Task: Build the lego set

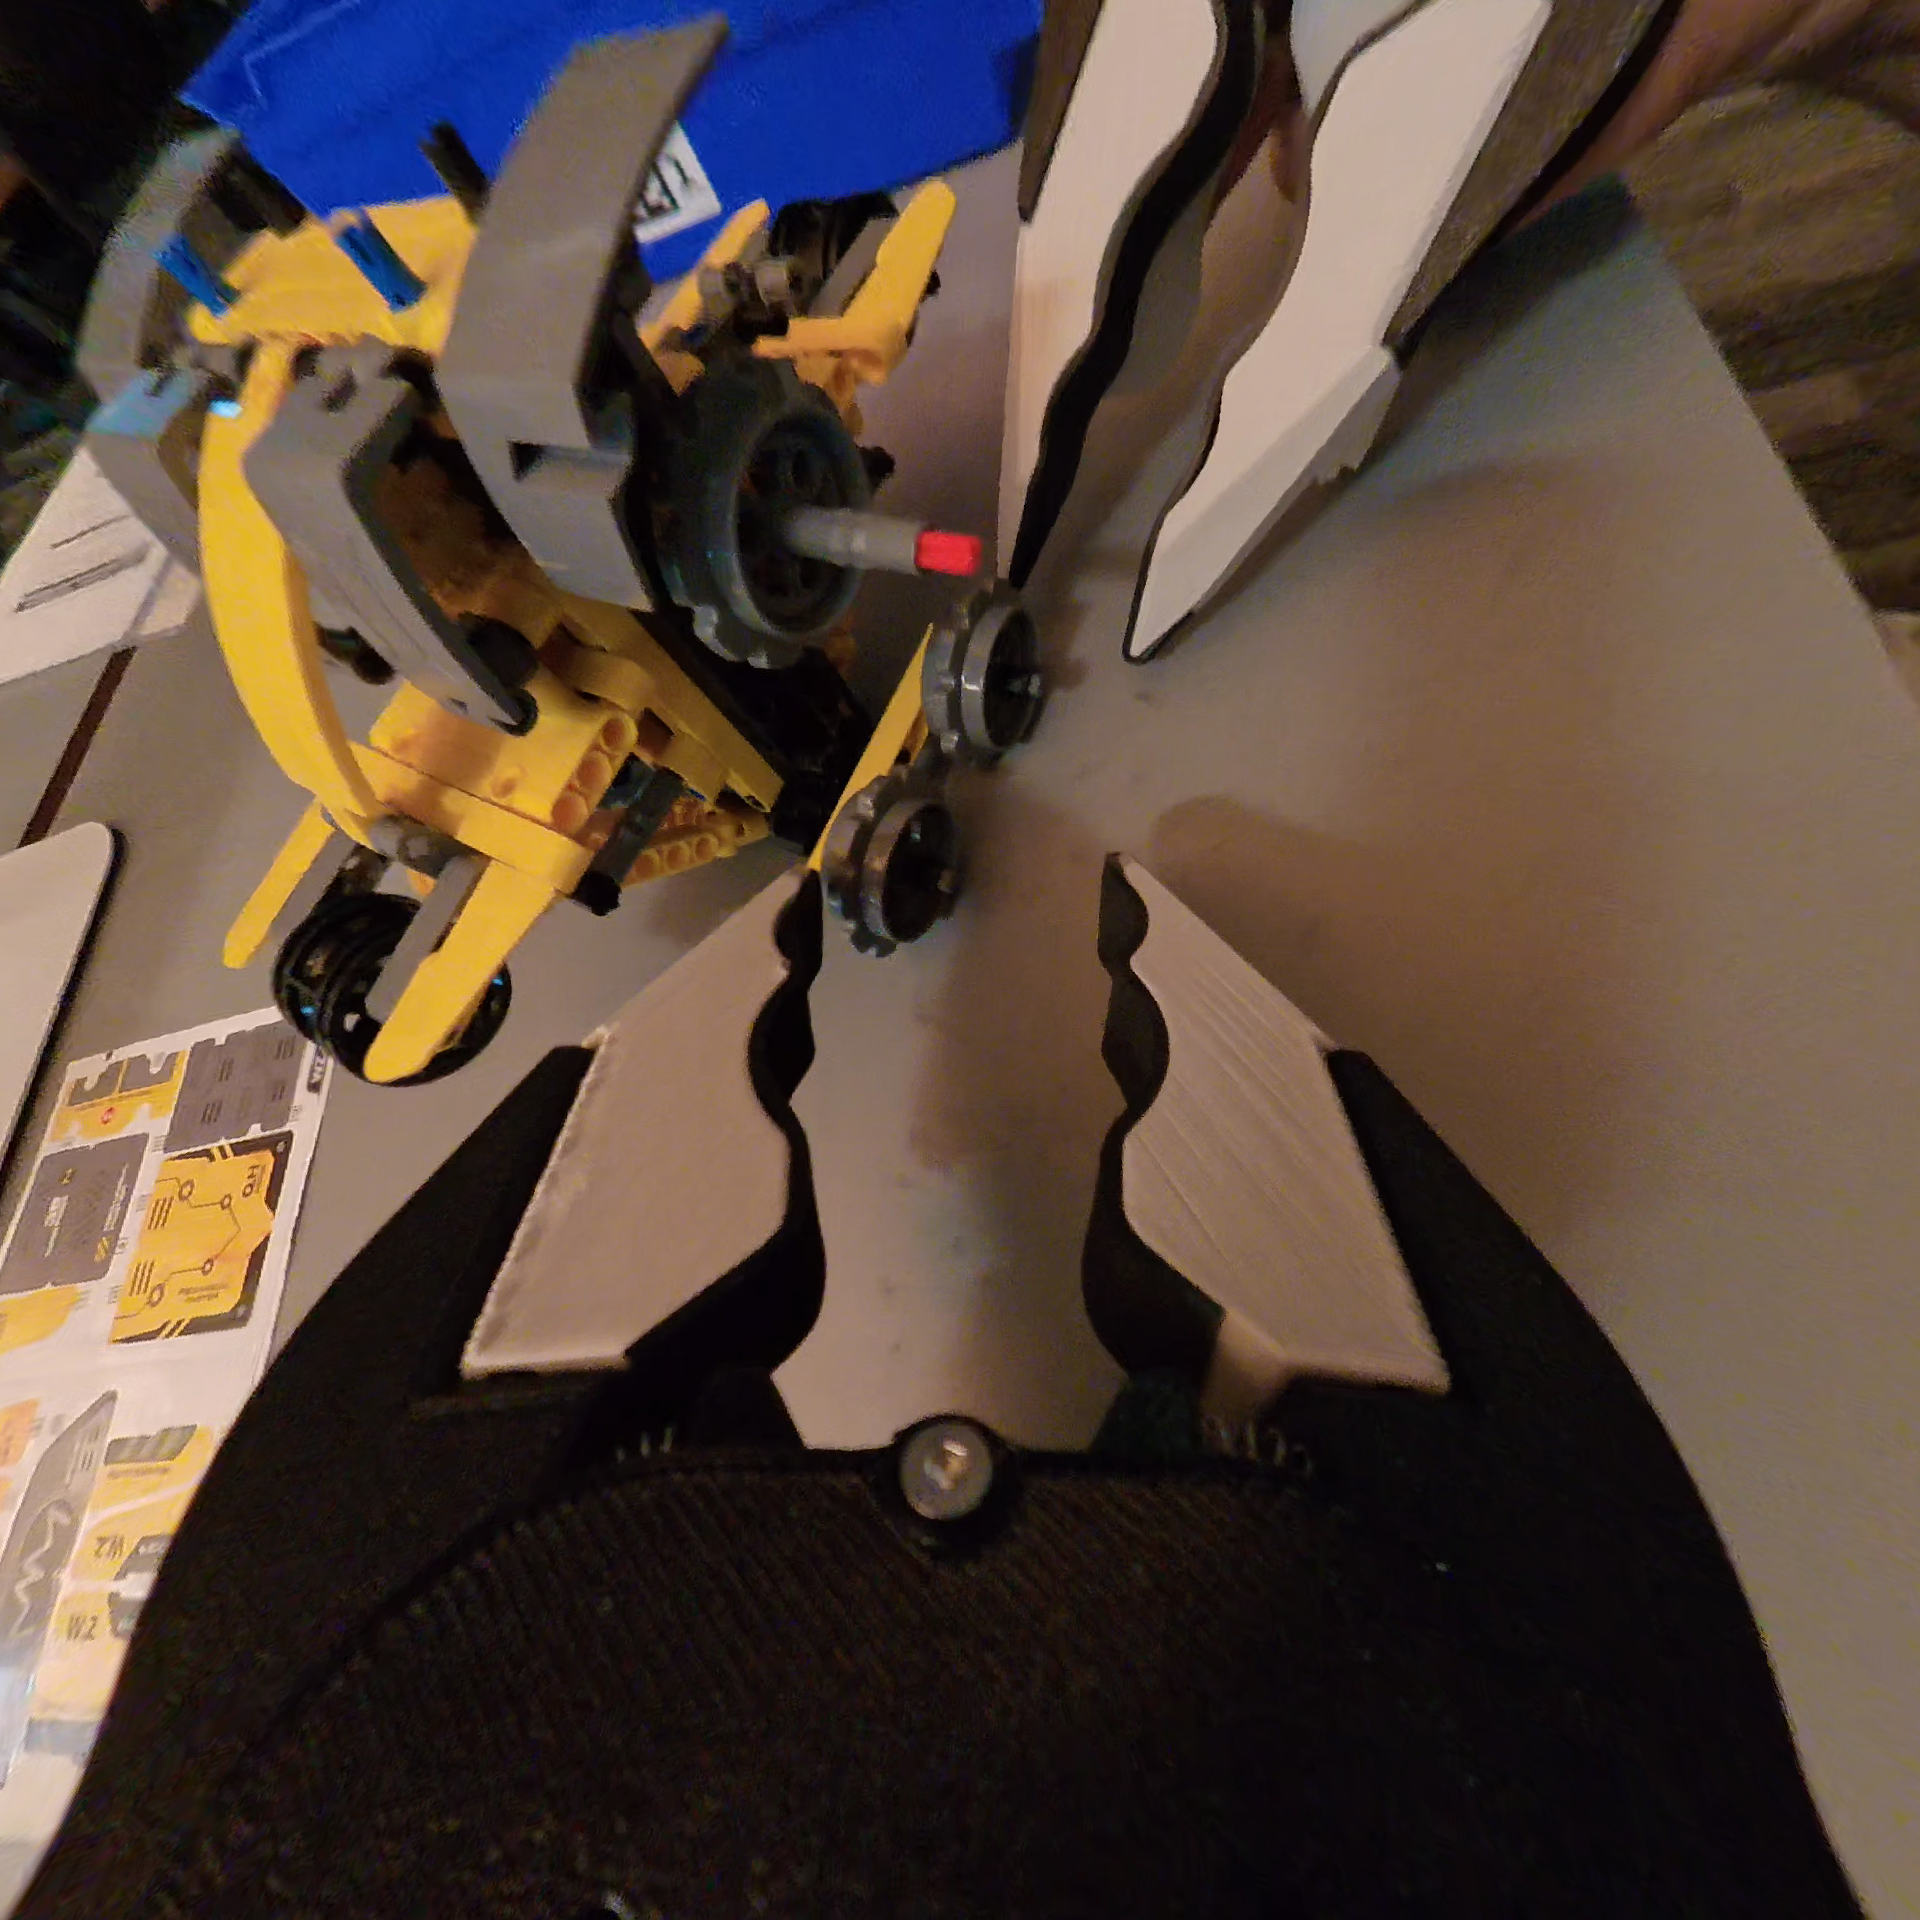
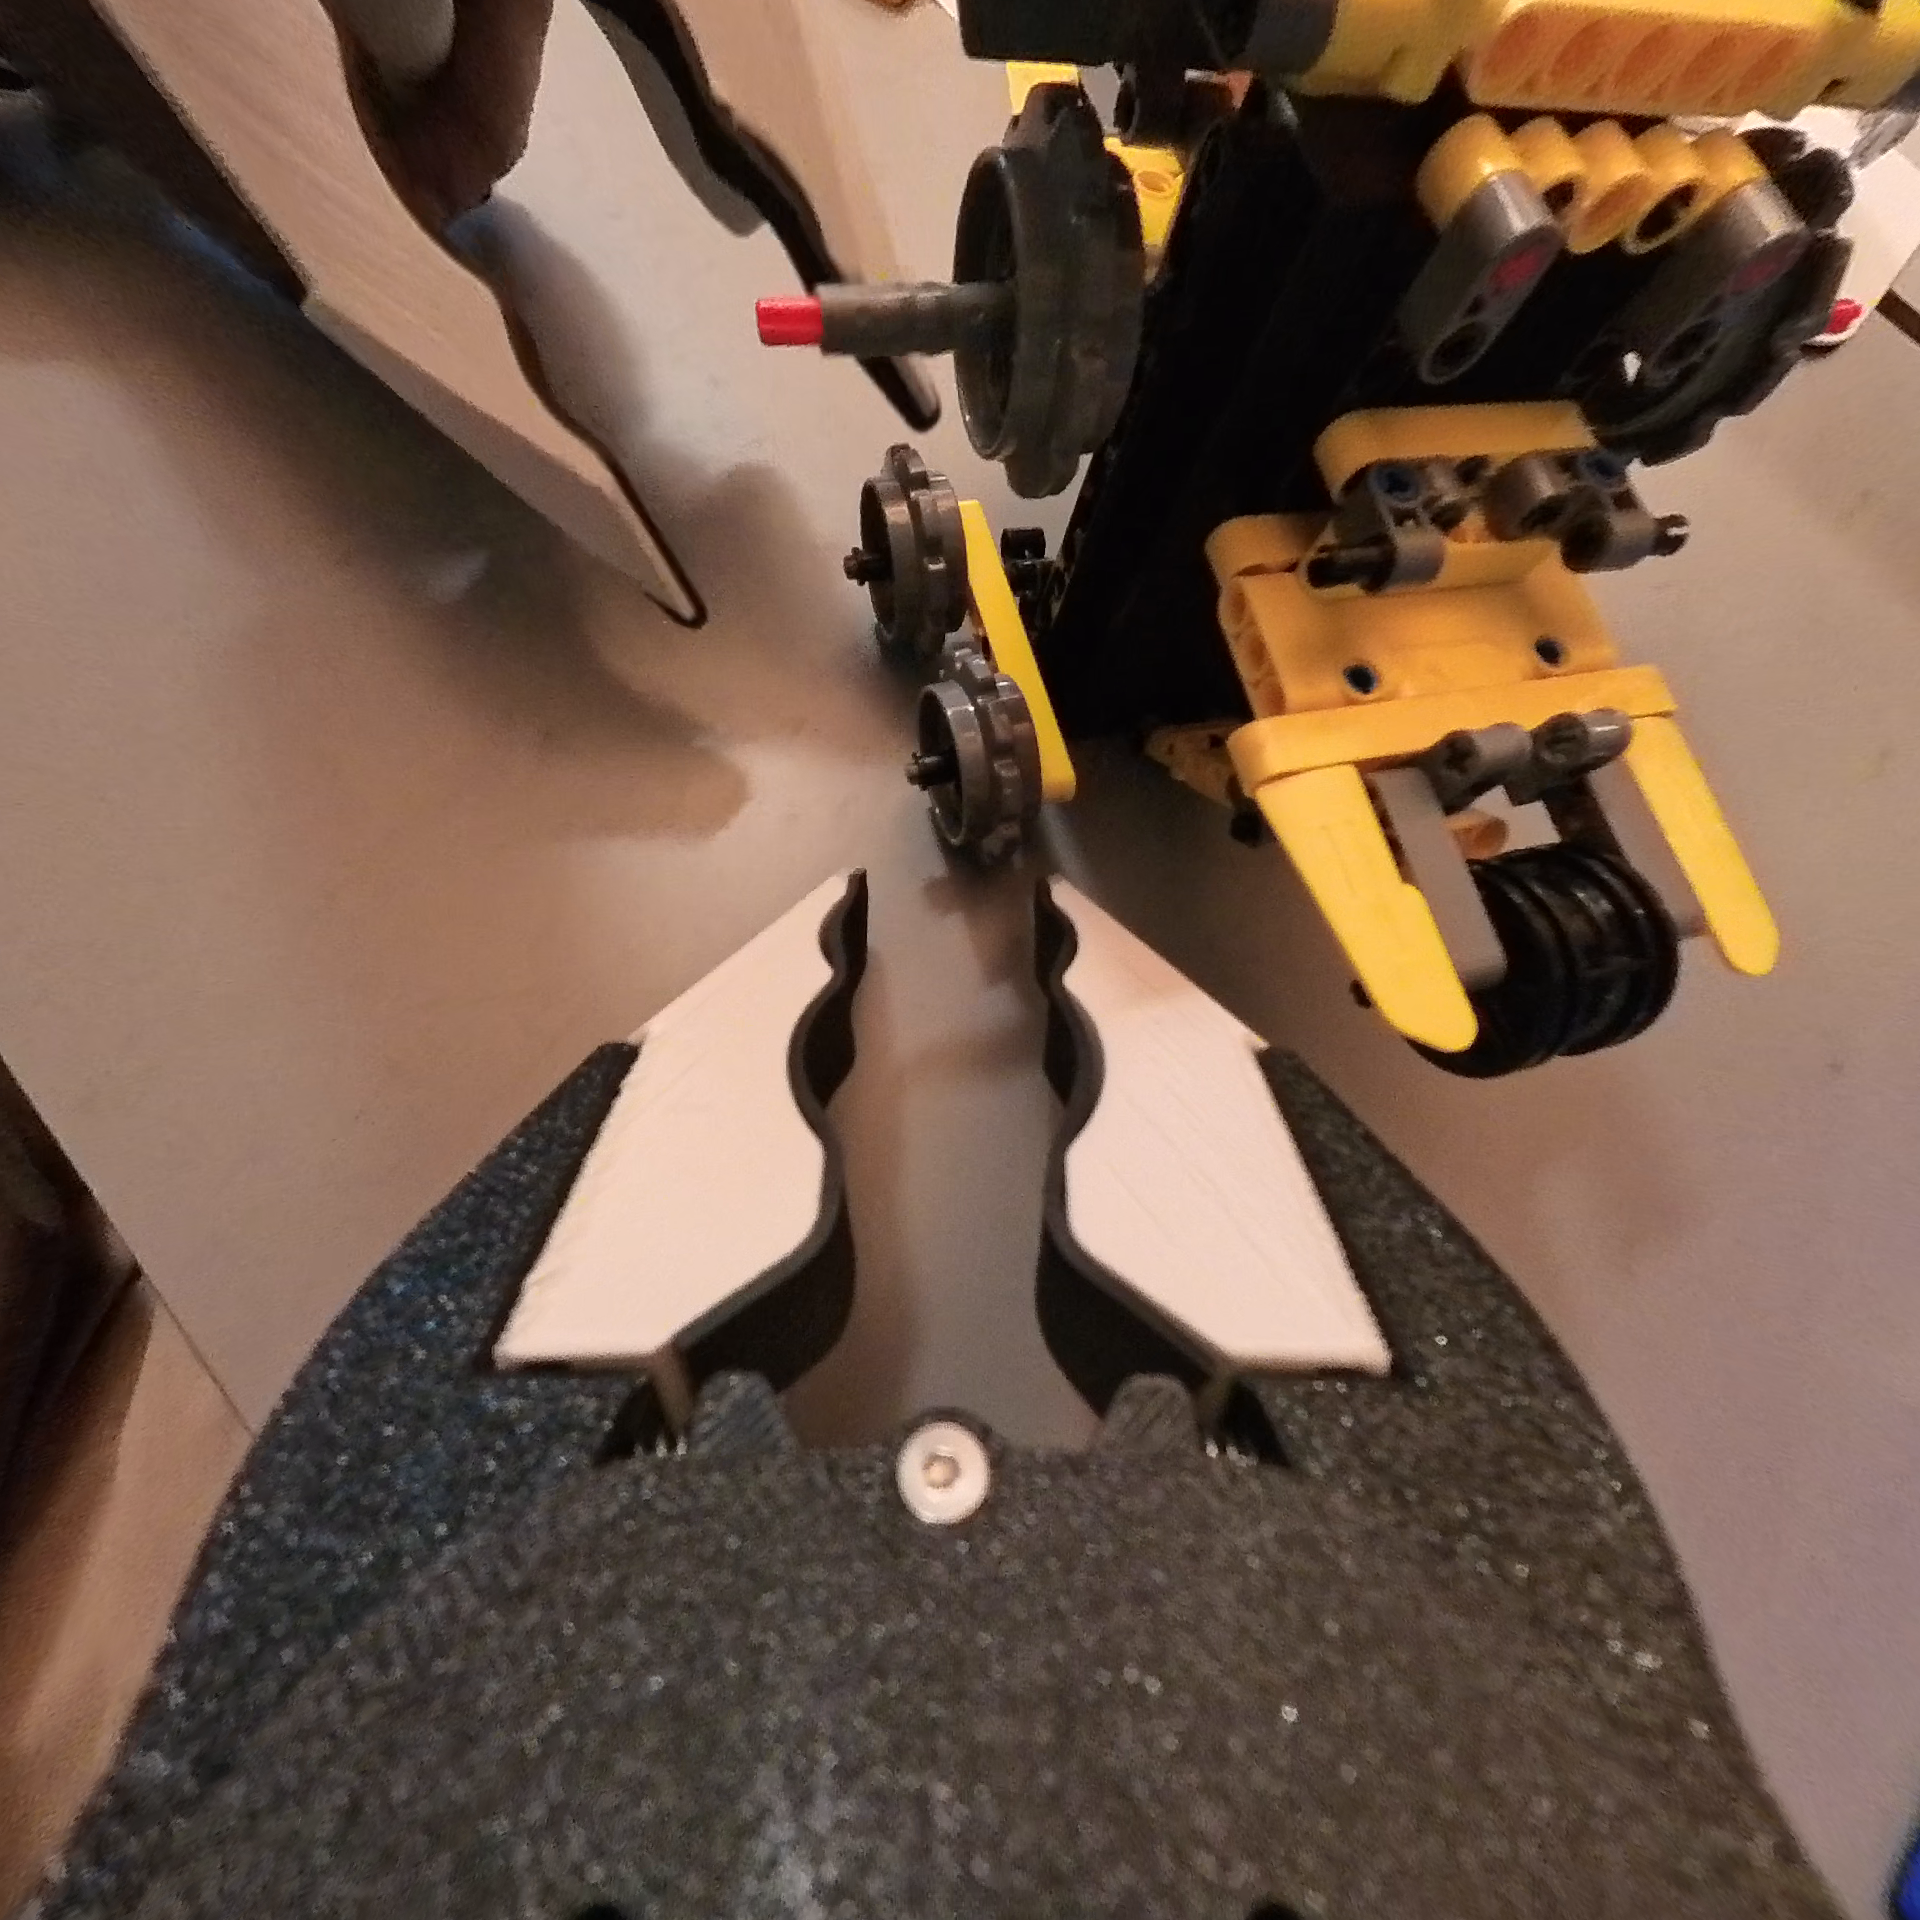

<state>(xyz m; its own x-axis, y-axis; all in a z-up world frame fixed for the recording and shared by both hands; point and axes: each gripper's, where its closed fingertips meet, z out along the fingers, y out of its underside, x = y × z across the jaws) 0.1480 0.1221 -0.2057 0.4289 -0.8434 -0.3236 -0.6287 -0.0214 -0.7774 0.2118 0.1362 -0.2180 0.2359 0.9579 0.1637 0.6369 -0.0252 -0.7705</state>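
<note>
On the grey tabletop (image 1: 1455,935) in the left wrist view stands a yellow, grey and black toy vehicle (image 1: 499,623) built from plastic bricks. Its large grey wheel (image 1: 774,540) carries a grey axle with a red tip (image 1: 948,551) that sticks out sideways. Below it sit two small toothed wheels (image 1: 982,681), one above the other. The left tool (image 1: 956,914) is spread and empty, its left fingertip just beside the lower toothed wheel. A sticker sheet (image 1: 156,1174) lies flat to the left, and a blue bag (image 1: 727,94) lies behind the toy. The other tool reaches in from above right, one white finger close to the red tip.

From the right wrist view the right tool (image 2: 948,894) is also spread with nothing between its fingers, and its tips sit just short of the lower of the small toothed wheels (image 2: 977,753). The toy vehicle (image 2: 1455,468) fills the upper right, with a black ribbed roller (image 2: 1569,966) held in a yellow fork at its near end. The red-tipped axle (image 2: 790,317) points left toward the left tool (image 2: 810,509), whose fingers come down from the upper left.

Both tools crowd the same side of the toy. A careless push could knock the axle out of its wheel or slide the whole model across the smooth tabletop, and the fingers could bump one another in so tight a space.
</note>
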